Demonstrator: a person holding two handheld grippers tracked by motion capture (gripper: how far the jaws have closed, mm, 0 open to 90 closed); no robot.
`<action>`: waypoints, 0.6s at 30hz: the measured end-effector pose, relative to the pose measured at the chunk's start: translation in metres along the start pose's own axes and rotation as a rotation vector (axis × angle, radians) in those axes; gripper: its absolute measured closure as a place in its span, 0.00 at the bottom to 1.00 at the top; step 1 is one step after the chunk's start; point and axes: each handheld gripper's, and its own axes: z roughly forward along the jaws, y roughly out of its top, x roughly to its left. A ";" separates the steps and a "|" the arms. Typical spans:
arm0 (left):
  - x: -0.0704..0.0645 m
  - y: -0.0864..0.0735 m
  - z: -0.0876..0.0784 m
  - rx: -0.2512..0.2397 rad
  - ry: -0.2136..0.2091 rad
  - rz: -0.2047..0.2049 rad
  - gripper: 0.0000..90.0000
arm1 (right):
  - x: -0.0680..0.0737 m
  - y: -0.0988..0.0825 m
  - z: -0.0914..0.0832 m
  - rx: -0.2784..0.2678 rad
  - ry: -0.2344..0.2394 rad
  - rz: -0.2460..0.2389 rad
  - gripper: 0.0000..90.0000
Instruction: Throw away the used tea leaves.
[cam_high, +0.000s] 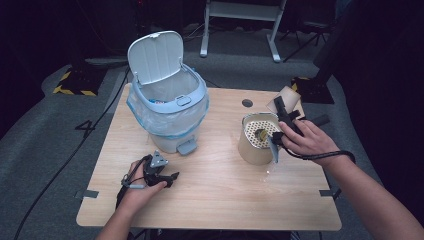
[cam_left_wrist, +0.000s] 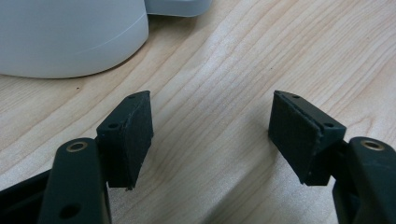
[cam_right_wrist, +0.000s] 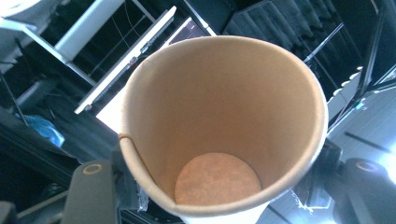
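Wooden table; bin (lid up); perforated-top canister.

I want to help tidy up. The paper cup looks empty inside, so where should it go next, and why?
Probably carry it left across the table to above the bin. The right hand-held gripper is shut on the paper cup, the cup has nothing in it, and the bin's lid stands open over a bag, so it looks ready to take the cup.

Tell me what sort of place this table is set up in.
Probably a lab or studio set up for recording, not a home. A bare wooden table stands on grey carpet, hazard-striped stand bases sit on the floor behind, a cable trails past, and the surroundings are kept dark.
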 end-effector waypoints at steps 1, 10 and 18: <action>0.000 0.000 0.000 0.000 0.000 0.000 0.34 | 0.000 -0.001 0.000 0.000 0.005 0.021 0.38; 0.000 0.000 0.000 0.002 -0.002 0.000 0.34 | -0.002 -0.033 0.011 -0.096 0.252 0.633 0.36; 0.001 0.000 0.000 0.000 -0.004 -0.001 0.34 | 0.008 -0.066 0.024 -0.265 0.519 1.360 0.35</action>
